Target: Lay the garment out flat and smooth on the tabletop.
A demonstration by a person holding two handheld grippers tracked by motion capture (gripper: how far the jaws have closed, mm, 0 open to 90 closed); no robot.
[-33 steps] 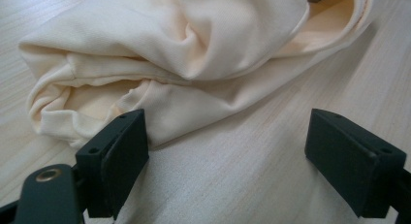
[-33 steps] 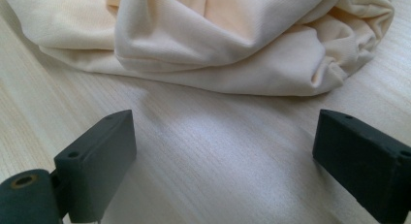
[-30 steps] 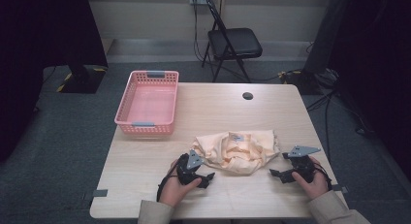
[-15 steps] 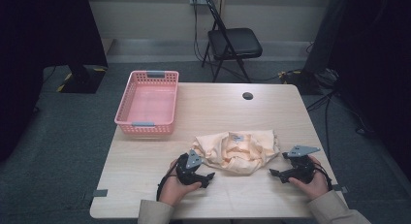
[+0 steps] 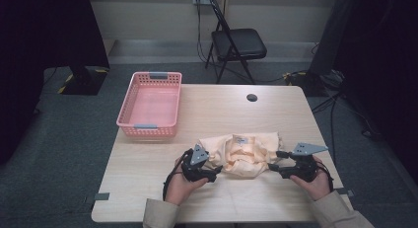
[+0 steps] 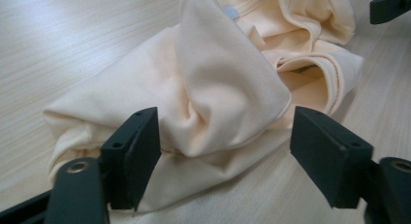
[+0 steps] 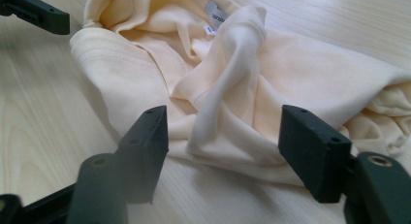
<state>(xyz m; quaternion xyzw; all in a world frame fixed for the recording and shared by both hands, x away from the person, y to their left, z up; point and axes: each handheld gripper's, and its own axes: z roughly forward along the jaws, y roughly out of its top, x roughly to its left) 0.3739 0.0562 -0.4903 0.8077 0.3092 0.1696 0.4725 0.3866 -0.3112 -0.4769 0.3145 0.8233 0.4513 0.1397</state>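
While the cream garment (image 5: 246,155) lies crumpled on the near half of the bench (image 5: 296,104), the two tongs sit at its two ends, the left tongs (image 5: 213,172) at its near left edge and the right tongs (image 5: 274,160) at its right edge. In the left gripper view the left tongs (image 6: 223,151) have a raised fold of the garment (image 6: 213,88) between their jaws; the jaws have just been closing, yet a gap remains on each side of the fold and the pads do not press on it. In the right gripper view the right tongs (image 7: 225,151) likewise straddle a ridge of the garment (image 7: 242,78), whose neck label faces up farther off; these jaws too have just been closing, and they stand apart from the cloth on both sides. Each pair of tongs rests in a hand that comes in from the near edge, in a tan sleeve.

A pink basket (image 5: 129,118) stands on the far left part of the bench, well apart from the garment, with nothing inside. A small dark disc (image 5: 252,97) lies near the far edge.
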